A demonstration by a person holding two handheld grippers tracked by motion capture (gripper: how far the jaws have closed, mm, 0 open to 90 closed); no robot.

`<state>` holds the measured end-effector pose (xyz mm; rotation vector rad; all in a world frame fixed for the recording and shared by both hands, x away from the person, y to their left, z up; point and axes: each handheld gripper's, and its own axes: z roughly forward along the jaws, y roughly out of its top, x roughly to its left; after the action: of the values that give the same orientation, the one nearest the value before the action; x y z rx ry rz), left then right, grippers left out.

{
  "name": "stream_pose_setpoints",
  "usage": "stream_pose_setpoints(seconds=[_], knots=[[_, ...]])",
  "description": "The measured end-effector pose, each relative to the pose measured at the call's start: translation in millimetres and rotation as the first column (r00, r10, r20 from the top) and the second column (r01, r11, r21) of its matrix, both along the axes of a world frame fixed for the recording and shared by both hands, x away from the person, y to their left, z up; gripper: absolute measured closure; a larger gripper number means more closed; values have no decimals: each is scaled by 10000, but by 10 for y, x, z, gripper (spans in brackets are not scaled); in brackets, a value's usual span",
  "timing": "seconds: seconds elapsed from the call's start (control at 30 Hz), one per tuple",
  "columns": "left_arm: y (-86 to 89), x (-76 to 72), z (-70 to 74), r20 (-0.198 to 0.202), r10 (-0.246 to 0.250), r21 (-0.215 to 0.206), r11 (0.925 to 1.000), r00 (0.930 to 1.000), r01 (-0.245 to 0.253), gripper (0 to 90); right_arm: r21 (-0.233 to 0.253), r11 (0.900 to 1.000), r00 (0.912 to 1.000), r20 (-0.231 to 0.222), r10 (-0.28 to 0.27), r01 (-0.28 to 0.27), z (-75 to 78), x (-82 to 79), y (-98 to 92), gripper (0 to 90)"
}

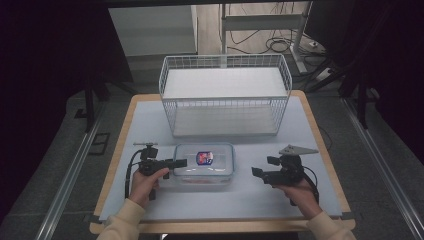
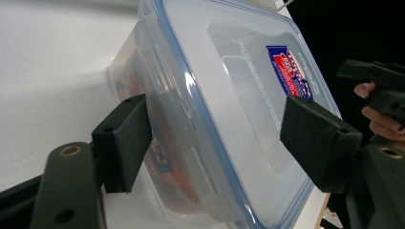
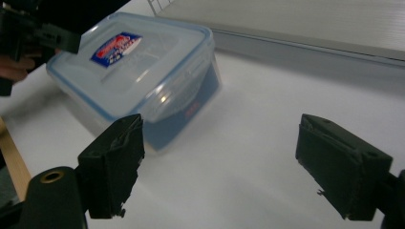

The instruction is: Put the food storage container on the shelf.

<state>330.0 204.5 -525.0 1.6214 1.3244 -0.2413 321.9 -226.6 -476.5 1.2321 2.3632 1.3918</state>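
White desk [image 1: 150, 120], wire basket [image 1: 225, 95] at back. Left gripper [image 2: 215, 138] jaws apart, straddling lidded box [image 2: 229, 95] edge. Right gripper [image 3: 234, 167] jaws apart, near box, not touching.

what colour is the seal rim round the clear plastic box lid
Light blue, on the clear plastic lidded box; clearest in the left gripper view.

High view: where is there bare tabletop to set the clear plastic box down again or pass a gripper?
Free: the white mat along the near edge in front of the clear lidded plastic box; the strip between box and right gripper; the far-left corner beside the white wire basket. Crowded: box's left side, where the open left gripper straddles its edge, and the narrow gap between box and basket.
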Motion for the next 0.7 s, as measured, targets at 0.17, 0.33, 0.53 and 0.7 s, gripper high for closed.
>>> stream_pose_setpoints(seconds=[0.17, 0.33, 0.53, 0.7], knots=[[10, 1, -9, 14, -24, -72, 10000, 10000, 24, 271, 188, 9995, 9968, -750, 276, -263, -52, 228, 257, 169], [12, 0, -9, 5, -57, -72, 10000, 10000, 57, 272, 462, 9982, 9908, -1275, 448, -392, -113, 374, 455, 144], [12, 1, -9, 1, -64, -72, 10000, 10000, 64, 272, 970, 9940, 9795, -1897, 682, -504, -193, 492, 607, 143], [11, 0, -9, 6, -50, -67, 10000, 10000, 50, 272, 1222, 9907, 9644, -2490, 894, -602, -250, 548, 688, 143]])
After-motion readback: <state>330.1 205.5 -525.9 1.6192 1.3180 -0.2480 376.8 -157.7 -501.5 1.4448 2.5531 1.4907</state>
